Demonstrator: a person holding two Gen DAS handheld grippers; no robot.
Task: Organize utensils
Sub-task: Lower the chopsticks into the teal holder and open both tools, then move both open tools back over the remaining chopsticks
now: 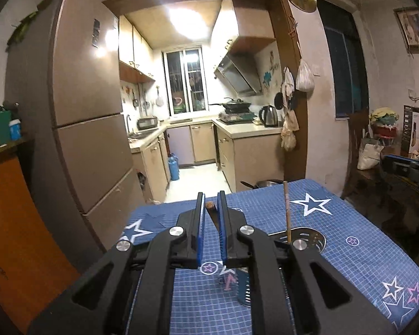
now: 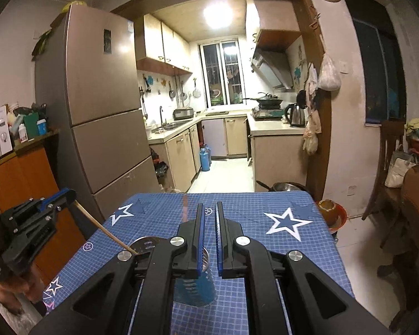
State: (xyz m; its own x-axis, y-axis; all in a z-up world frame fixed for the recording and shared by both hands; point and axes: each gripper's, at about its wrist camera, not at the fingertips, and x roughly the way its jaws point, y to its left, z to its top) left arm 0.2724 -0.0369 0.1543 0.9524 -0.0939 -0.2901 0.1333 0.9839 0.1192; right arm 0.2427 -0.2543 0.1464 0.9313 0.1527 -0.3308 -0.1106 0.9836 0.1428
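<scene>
A: What is the left gripper [image 1: 210, 205] holding?
B: A brown handle [image 1: 209, 206]. The right gripper [image 2: 208, 212] is nearly shut, holding nothing.
A: And the metal cup [image 2: 195, 284]?
B: On the bench [image 2: 265, 265], near, beside the slotted spoon [image 1: 307, 236].

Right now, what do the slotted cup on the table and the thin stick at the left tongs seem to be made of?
Cup: probably stainless steel. It looks thin-walled, grey and glossy, with rows of punched slots.
Stick: likely wood or bamboo. It is pale tan, matte and unpainted, but too thin here to tell which.
</scene>
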